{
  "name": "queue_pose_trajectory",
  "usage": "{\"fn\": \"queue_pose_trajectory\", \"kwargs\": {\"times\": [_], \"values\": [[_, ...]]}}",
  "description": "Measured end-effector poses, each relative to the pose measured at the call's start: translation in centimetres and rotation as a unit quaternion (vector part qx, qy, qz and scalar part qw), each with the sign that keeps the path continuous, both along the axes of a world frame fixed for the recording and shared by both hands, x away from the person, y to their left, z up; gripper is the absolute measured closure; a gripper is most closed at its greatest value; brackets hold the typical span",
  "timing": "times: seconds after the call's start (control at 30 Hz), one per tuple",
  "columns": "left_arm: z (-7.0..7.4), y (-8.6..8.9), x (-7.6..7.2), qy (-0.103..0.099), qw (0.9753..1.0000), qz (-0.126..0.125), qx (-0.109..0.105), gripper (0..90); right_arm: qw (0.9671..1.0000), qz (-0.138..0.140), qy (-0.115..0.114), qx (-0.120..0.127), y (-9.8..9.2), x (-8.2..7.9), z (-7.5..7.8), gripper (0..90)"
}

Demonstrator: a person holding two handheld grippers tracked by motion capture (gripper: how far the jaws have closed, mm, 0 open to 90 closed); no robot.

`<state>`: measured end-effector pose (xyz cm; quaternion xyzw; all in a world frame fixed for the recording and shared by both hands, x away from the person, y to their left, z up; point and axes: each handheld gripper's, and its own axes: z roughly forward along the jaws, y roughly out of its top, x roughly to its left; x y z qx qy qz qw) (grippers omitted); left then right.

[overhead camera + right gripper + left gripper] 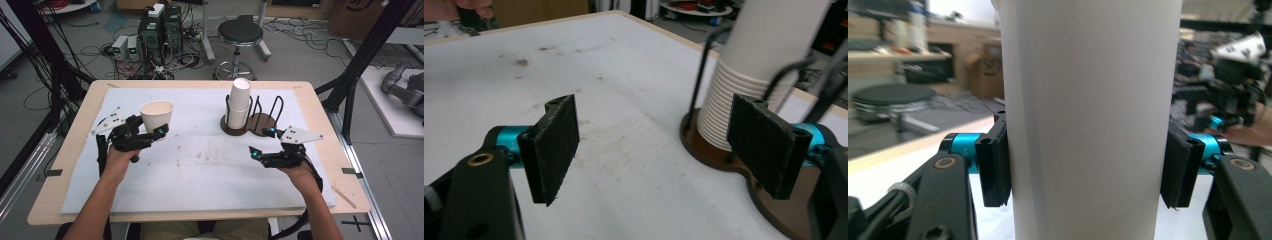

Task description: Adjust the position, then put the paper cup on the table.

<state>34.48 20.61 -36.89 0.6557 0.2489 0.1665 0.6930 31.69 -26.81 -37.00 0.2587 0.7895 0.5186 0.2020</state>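
My left gripper [150, 131] is shut on a white paper cup [157, 115], held upright above the left part of the white mat. In the left gripper view the cup [1088, 115] stands between both pads [994, 165], which press its sides. A stack of upside-down white cups [240, 102] sits in a brown wire holder [260, 121] at the back right. My right gripper [262, 142] hovers open just in front of the holder. The right gripper view shows the stack [754, 70] beyond the right pad [769, 145], with nothing between the jaws.
A white mat [200, 160] covers the wooden table [75, 125]. Behind the table stand a black stool [240, 35] and computer boxes [160, 30] amid cables. Black frame posts rise at both sides.
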Motion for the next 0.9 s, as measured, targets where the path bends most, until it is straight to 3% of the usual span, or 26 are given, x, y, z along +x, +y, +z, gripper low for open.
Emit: {"fn": "queue_pose_trajectory", "kwargs": {"times": [0.13,0.33,0.77,0.9], "values": [[-0.1,1.3,0.1,-0.01,0.9996,0.024,-0.007,36.3,0.9995,-0.031,0.003,0.002,-1.3,0.0,-0.7,21.7],[-0.4,2.7,0.4,-0.017,0.9986,0.045,-0.02,36.3,0.9985,-0.053,0.0,0.011,-2.1,0.3,-1.0,21.7],[-0.5,3.5,0.2,-0.012,0.9968,0.071,-0.033,35.8,0.9982,-0.058,-0.003,0.012,-2.2,0.1,-0.8,21.8],[-0.6,3.7,0.3,-0.014,0.9966,0.078,-0.026,35.8,0.9982,-0.058,-0.002,0.016,-2.2,0.1,-0.7,21.8]]}}
